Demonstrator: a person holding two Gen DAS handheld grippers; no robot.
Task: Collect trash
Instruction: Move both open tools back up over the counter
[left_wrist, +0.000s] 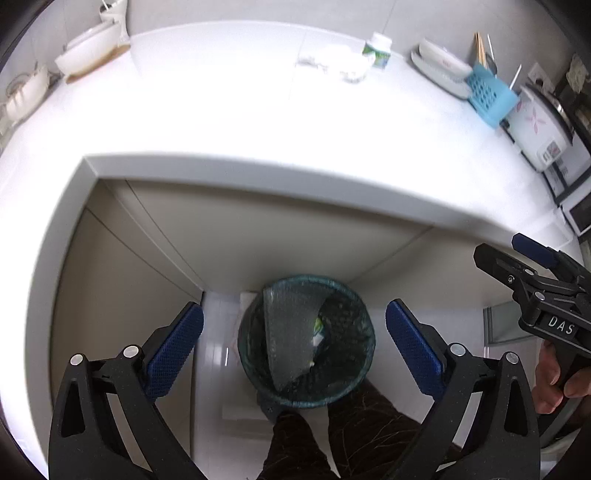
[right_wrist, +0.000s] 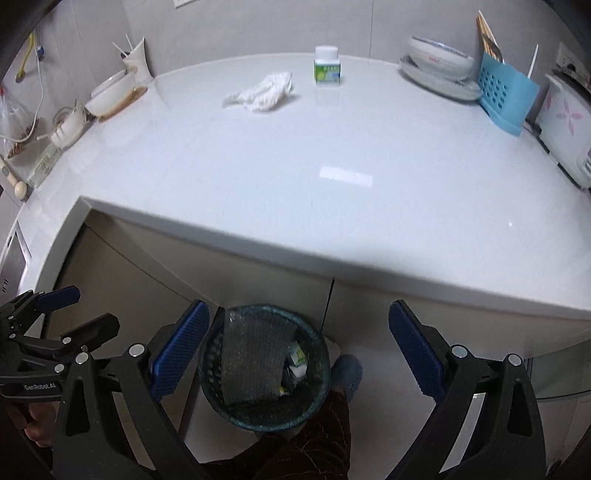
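Note:
A dark mesh trash bin (left_wrist: 364, 354) (right_wrist: 317, 387) stands on the floor below the counter edge. It holds a sheet of bubble wrap (left_wrist: 290, 332) (right_wrist: 251, 362) and small packaging scraps. My left gripper (left_wrist: 295, 347) is open and empty above the bin. My right gripper (right_wrist: 299, 350) is open and empty, also above it. A crumpled white tissue (right_wrist: 264, 92) (left_wrist: 340, 62) and a small white bottle with a green label (right_wrist: 327, 66) (left_wrist: 378, 50) sit at the far side of the white counter (right_wrist: 295, 177).
Bowls and a cup stand at the counter's far left (right_wrist: 110, 94). Stacked plates (right_wrist: 439, 70), a blue utensil holder (right_wrist: 504, 99) and a rice cooker (right_wrist: 565, 125) stand at the far right. The person's legs (right_wrist: 306, 443) are beside the bin.

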